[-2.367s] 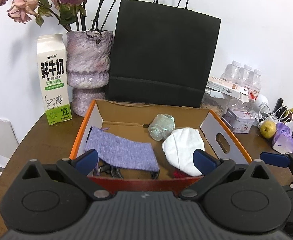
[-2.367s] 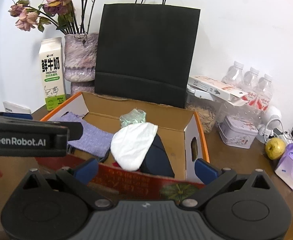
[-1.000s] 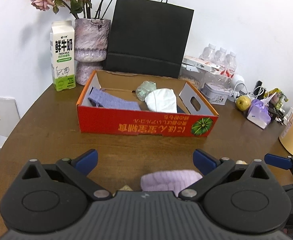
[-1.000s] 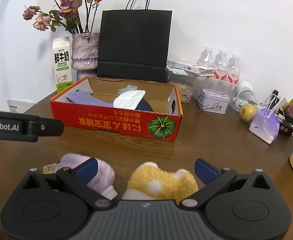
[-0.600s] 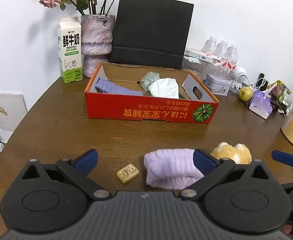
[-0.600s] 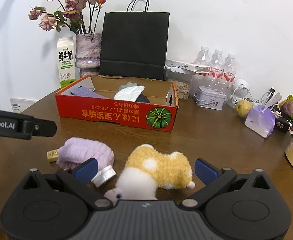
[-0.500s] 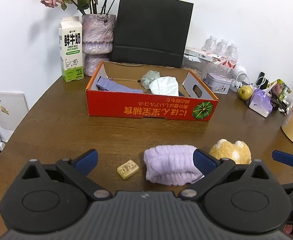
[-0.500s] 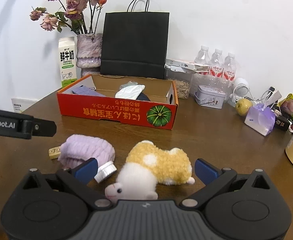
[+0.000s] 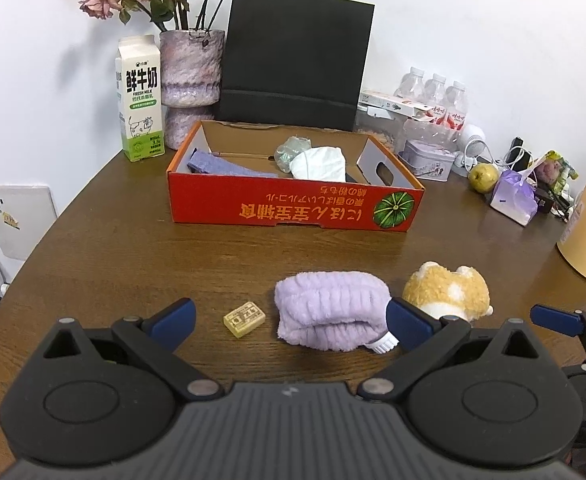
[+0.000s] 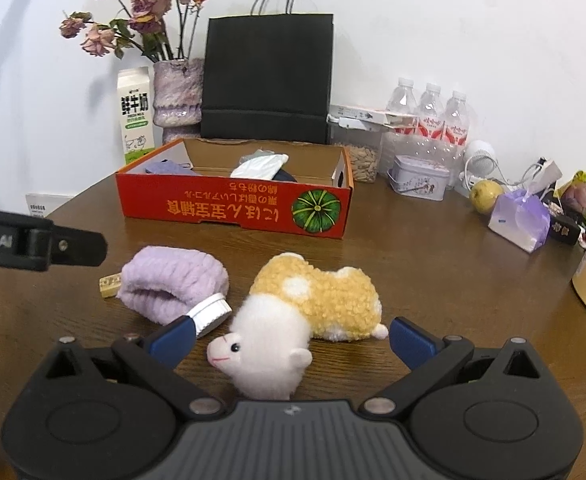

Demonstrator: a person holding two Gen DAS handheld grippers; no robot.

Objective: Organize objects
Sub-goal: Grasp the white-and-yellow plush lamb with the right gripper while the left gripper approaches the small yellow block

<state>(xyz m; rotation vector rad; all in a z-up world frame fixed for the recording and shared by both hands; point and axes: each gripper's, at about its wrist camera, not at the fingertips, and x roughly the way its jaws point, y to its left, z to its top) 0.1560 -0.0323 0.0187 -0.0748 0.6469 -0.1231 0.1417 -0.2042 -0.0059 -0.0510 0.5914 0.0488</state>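
Both jaws spread wide and empty above brown wooden table, white wall behind.

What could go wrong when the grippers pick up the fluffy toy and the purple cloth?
1. The small white-capped jar touches the folded purple cloth; lifting the cloth could roll it away.
2. The plush alpaca lies on its side, soft and bulky; the open right hand-held gripper might pinch only fluff and drop it.
3. The red cardboard box already holds cloths; the alpaca may sit high and tumble out.
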